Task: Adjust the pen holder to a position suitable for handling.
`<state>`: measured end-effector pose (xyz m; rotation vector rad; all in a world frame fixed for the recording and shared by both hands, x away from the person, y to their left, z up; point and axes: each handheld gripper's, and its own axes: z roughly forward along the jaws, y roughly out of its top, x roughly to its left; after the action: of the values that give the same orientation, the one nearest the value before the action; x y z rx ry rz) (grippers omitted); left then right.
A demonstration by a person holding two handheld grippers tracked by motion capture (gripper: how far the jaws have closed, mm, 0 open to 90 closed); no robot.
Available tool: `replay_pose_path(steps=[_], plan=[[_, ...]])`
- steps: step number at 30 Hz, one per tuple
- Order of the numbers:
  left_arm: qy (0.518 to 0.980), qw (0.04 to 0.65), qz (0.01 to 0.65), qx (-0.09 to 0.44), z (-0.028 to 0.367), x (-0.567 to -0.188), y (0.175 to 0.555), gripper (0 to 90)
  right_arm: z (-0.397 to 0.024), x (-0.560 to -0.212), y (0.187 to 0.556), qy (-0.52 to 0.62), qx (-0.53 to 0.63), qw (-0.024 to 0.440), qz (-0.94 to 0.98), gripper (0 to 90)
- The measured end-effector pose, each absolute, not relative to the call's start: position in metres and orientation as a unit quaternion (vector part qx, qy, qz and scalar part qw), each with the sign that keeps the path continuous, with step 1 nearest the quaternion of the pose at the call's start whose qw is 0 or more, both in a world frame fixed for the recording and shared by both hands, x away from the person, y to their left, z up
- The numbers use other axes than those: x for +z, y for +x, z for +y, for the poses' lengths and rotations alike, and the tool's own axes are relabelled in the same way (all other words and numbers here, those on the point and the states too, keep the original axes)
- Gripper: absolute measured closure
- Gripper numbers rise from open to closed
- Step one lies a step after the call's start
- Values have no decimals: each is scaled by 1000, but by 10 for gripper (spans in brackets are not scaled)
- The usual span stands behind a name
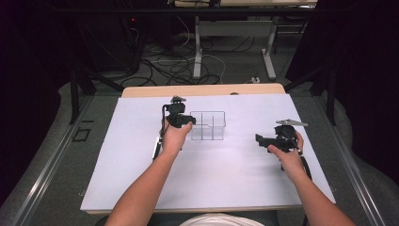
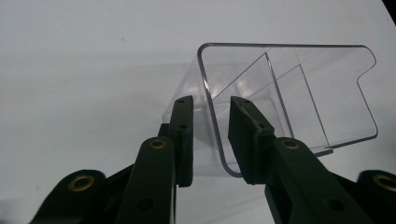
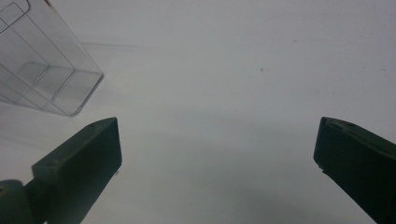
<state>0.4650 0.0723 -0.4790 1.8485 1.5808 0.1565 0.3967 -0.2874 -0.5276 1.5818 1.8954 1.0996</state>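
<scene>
White sheet over a wooden surface (image 1: pixel 141 155), dark room all round, cables and desk legs on the floor behind it. That's the whole stage, and it's pretty bare.

Starting at the left gripper (image 2: pixel 211 135): its two black jaws are drawn in narrow with one side wall of the clear plastic divided bin (image 2: pixel 285 98) running up between them, one jaw outside the bin and one inside. Both sit right against the wall, but I honestly can't tell from the left gripper view whether they're actually pinching it or just bracketing it, since there looks to be a sliver of gap on each side. From above, that gripper (image 1: pixel 181 117) is at the bin's left end, and the bin (image 1: pixel 208 125) sits a little back of the middle of the sheet, opening up, with its long axis running left to right across the surface. It has thin inner partitions and nothing visible in it.

Further out, the right gripper (image 1: pixel 269 140) hangs well apart from the bin, off to the right and a bit closer to the person, pointing roughly leftward toward it. In its own view its jaws are spread wide with nothing but white sheet between them (image 3: pixel 217 154), and the bin's corner (image 3: pixel 42 74) peeks in at the upper left.

So my guess: the left hand is clearly the nearer one and is already on the wall. If the right is meant to join in, the bin lies ahead and to its left, and the free right end is the obvious target.
</scene>
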Motion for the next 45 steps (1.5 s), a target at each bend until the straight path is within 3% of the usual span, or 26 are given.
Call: replay_pose_path(steps=[25,45], plan=[[727,375,569,87,98,-464,454,519,-288,-526,396,572,400,220,682,3],[711,386,576,115,145,-472,438,387,-287,-526,395,571,398,221,684,3]])
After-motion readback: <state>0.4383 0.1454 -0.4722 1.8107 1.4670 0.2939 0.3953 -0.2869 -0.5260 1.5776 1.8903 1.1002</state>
